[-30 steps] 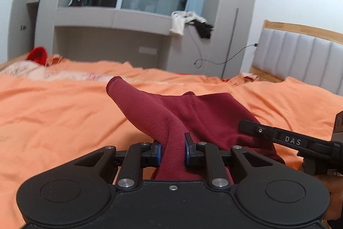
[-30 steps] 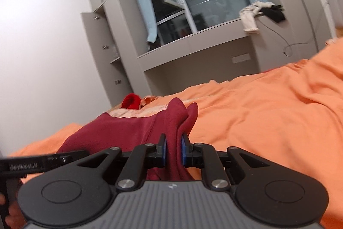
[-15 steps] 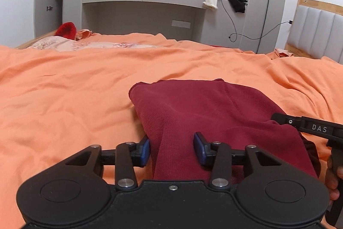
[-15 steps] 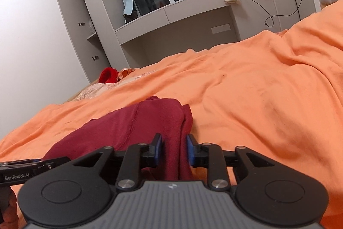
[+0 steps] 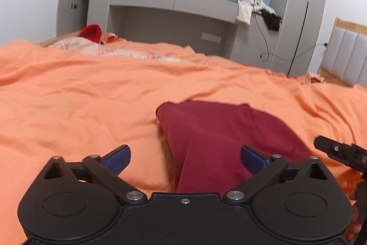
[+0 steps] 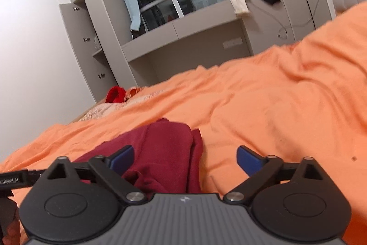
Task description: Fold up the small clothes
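Note:
A dark red knit garment (image 5: 215, 130) lies folded on the orange bedspread (image 5: 80, 102). My left gripper (image 5: 185, 156) is wide open just above its near left edge and holds nothing. The garment also shows in the right wrist view (image 6: 165, 153). My right gripper (image 6: 185, 159) is wide open over its near right edge and is empty. The right gripper's finger shows at the right edge of the left wrist view (image 5: 337, 150).
A red item (image 5: 91, 32) and pale patterned cloth (image 5: 75, 46) lie at the bed's far side. Grey cabinets (image 5: 174, 15) and a window stand behind. A padded headboard (image 5: 346, 54) is at the right. Clothes (image 5: 257, 10) hang on the ledge.
Both grippers held the red garment up a second ago. They lowered it onto the bed, opened wide and let go. It now lies flat and folded.

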